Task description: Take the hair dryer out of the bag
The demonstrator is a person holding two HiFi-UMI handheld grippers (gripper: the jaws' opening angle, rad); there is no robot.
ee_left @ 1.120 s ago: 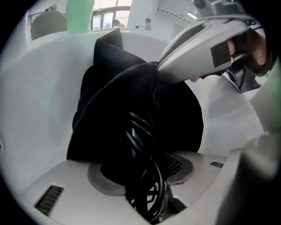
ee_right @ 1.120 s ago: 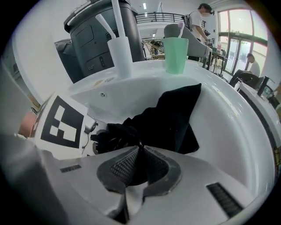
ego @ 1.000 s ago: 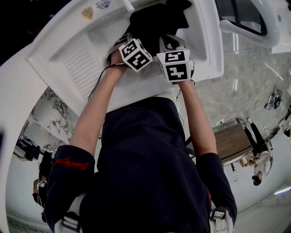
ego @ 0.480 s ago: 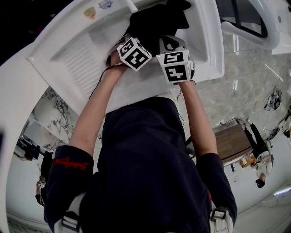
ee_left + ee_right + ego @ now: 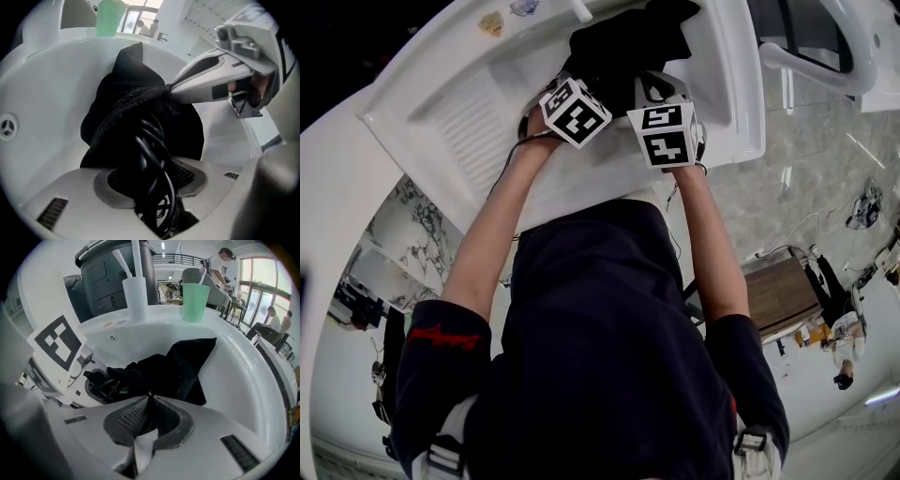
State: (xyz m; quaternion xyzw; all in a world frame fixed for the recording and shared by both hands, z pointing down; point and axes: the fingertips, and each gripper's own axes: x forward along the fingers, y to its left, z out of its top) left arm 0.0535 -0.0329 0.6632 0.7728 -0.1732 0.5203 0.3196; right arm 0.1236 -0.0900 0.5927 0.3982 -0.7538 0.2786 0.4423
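A black fabric bag lies crumpled in a white sink basin. In the left gripper view, a bundle of black coiled cord comes out of the bag and fills the gap between the pads of my left gripper, which is closed on it. The hair dryer's body is hidden. My right gripper is shut, pinching a fold of the bag at its tips. Both grippers sit close together at the bag's near side. The left gripper shows beside the right one with cord in it.
A green cup and a white cup with a toothbrush stand on the sink's far rim. The basin's curved wall surrounds the bag, and an overflow hole is at the left. People stand far behind.
The left gripper's marker cube has rolled slightly and edged up toward the bag. The right gripper has stayed where it was.
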